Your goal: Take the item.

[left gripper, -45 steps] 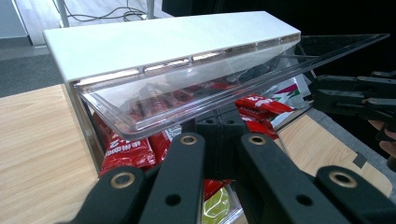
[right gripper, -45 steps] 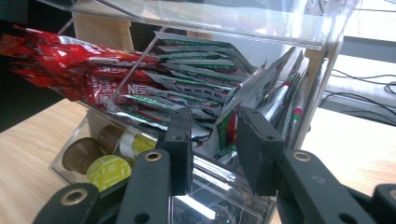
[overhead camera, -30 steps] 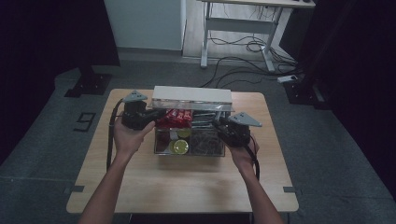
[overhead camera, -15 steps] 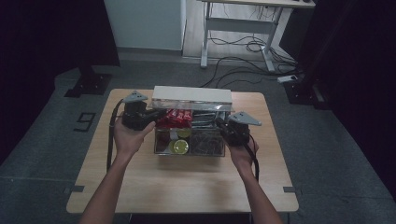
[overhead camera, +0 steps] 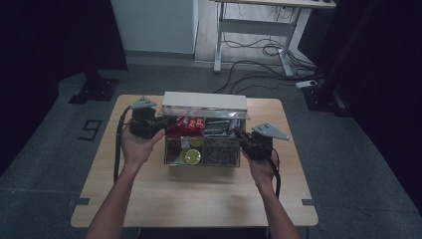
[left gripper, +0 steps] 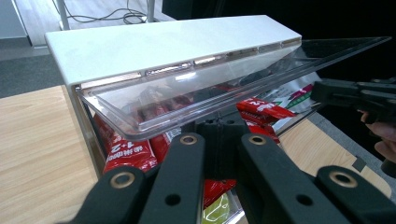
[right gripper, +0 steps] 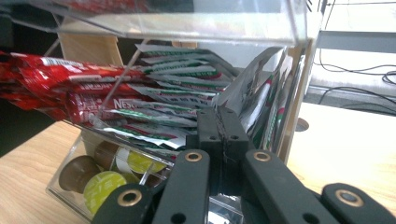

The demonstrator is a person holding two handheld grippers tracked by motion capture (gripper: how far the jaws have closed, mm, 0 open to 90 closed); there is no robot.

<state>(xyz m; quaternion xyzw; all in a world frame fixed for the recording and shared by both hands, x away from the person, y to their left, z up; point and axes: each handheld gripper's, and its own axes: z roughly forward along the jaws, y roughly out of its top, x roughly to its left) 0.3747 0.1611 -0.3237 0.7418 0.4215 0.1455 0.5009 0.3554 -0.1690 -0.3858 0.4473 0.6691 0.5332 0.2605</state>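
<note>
Wooden worktop [overhead camera: 199,199] sits mid-room on a grey floor [overhead camera: 358,164], near half bare as I see it. Far right stands a metal desk frame [overhead camera: 249,30] with black cables [overhead camera: 259,55] tangled under it, and a power strip [overhead camera: 311,83] lies just right of those. White panel [overhead camera: 154,25] stands far centre-left. Black stand base [overhead camera: 94,89] sits off the worktop's far-left corner, and a "9" marking [overhead camera: 90,129] is on the floor just left of the worktop. Tape marks [overhead camera: 79,201] sit at the near-left edge.
</note>
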